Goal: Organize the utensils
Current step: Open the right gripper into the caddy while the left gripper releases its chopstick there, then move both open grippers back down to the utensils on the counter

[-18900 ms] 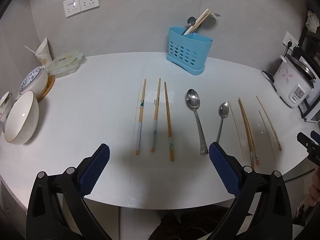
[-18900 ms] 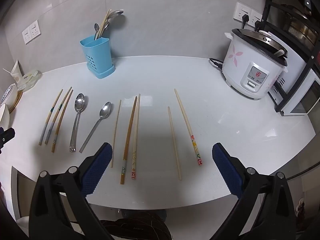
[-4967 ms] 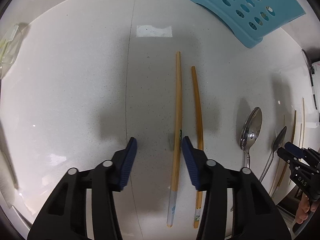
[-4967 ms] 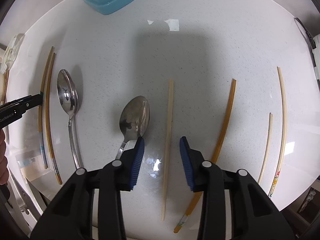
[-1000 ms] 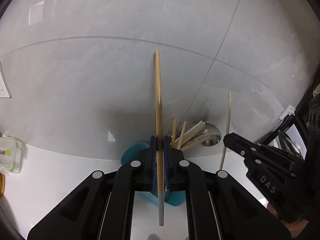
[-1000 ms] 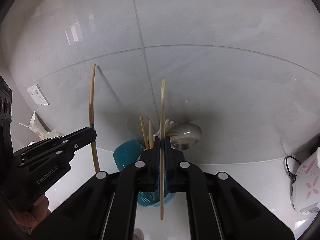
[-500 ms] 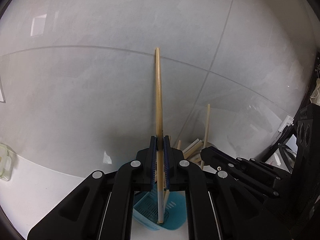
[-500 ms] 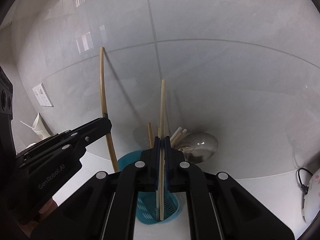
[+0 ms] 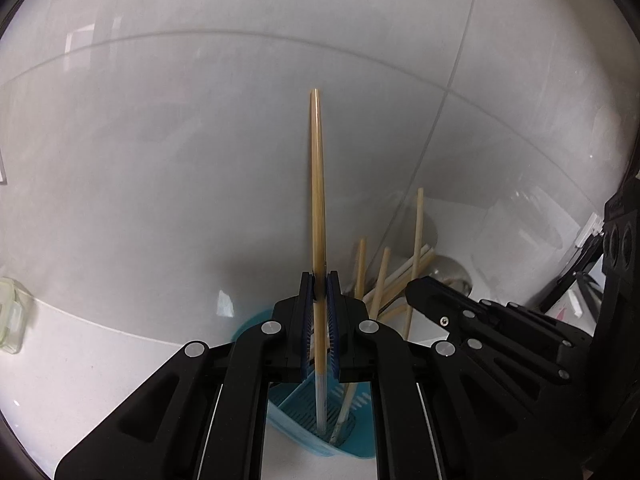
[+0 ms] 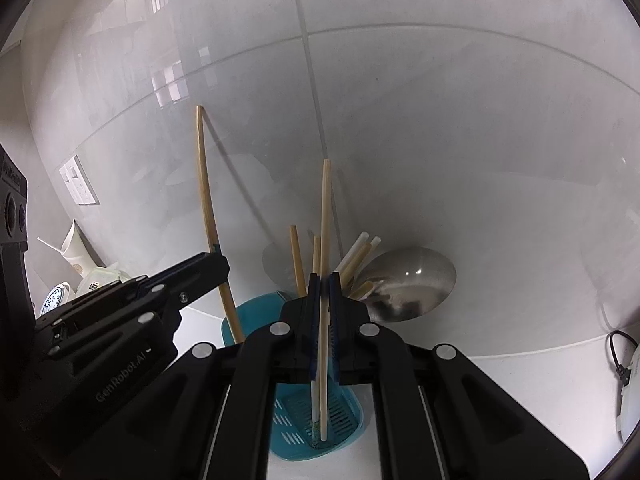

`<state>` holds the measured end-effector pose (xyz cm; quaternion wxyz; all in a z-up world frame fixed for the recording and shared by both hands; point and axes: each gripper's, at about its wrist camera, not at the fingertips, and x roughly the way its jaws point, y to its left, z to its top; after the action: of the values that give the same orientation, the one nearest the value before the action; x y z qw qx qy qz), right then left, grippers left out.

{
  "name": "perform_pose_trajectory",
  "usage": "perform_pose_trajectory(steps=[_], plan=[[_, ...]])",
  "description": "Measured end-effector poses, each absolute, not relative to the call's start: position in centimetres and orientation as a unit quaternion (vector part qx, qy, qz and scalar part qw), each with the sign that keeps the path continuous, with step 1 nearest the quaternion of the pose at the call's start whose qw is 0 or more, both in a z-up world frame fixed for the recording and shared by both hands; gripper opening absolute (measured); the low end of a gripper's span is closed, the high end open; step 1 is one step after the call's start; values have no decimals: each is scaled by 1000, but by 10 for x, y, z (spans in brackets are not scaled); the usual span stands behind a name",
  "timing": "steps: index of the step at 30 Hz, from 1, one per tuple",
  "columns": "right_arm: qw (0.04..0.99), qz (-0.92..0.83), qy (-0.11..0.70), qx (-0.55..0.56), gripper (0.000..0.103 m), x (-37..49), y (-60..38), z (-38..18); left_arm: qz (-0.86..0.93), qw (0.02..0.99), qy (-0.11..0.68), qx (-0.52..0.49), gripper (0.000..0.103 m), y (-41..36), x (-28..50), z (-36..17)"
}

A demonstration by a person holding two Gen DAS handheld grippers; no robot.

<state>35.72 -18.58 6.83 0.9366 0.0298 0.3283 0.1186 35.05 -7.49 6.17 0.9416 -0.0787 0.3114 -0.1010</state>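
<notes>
My left gripper [image 9: 319, 284] is shut on a darker wooden chopstick [image 9: 318, 184] held upright, its pale lower end down inside the blue utensil holder [image 9: 296, 420]. My right gripper [image 10: 324, 280] is shut on a paler chopstick [image 10: 325, 216], also upright with its lower end inside the blue utensil holder [image 10: 288, 428]. Both grippers hang close side by side above the holder. The right gripper's black body [image 9: 492, 320] shows at the right of the left wrist view, the left gripper's body [image 10: 132, 300] at the left of the right wrist view. Several chopsticks [image 10: 296, 260] and a spoon [image 10: 408, 284] stand in the holder.
A grey tiled wall [image 9: 200, 120] rises right behind the holder. White counter [image 9: 60, 360] lies below. A lidded box [image 9: 8, 320], a cup [image 10: 74, 248] and a wall socket [image 10: 78, 184] are at the left. A rice cooker's edge [image 10: 628, 392] and cord are at the right.
Both grippers have come down with their chopsticks. The lower ends, which hung above the holder a second ago, now reach inside it. The holder looks larger and nearer.
</notes>
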Motion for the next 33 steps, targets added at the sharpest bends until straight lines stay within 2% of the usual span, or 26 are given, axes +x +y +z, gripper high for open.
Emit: perform_pose_trajectory(steps=[9, 11, 13, 15, 16, 17, 19, 25, 28, 33], plan=[[930, 114, 349, 28, 7, 358, -180, 57, -84, 926, 363, -62, 11, -72, 359, 47], [928, 114, 355, 30, 13, 358, -180, 56, -79, 924, 368, -61, 28, -71, 360, 46], [927, 111, 357, 32, 25, 355, -185, 56, -70, 923, 372, -62, 40, -71, 360, 46], [925, 114, 361, 35, 33, 352, -188, 57, -66, 922, 377, -58, 44, -71, 357, 47], [925, 111, 363, 33, 43, 350, -189, 57, -63, 921, 380, -57, 50, -70, 355, 47], [928, 93, 359, 29, 48, 347, -190, 59, -56, 921, 382, -55, 56, -69, 354, 47], [931, 90, 353, 34, 64, 340, -197, 63, -54, 919, 386, -62, 63, -64, 349, 51], [933, 59, 352, 39, 91, 323, -215, 74, -43, 917, 393, -61, 84, -48, 331, 58], [933, 46, 355, 36, 95, 314, -223, 78, -41, 916, 396, -54, 92, -44, 320, 60], [925, 23, 380, 20, 95, 294, -234, 76, -33, 908, 415, -46, 97, -47, 306, 57]])
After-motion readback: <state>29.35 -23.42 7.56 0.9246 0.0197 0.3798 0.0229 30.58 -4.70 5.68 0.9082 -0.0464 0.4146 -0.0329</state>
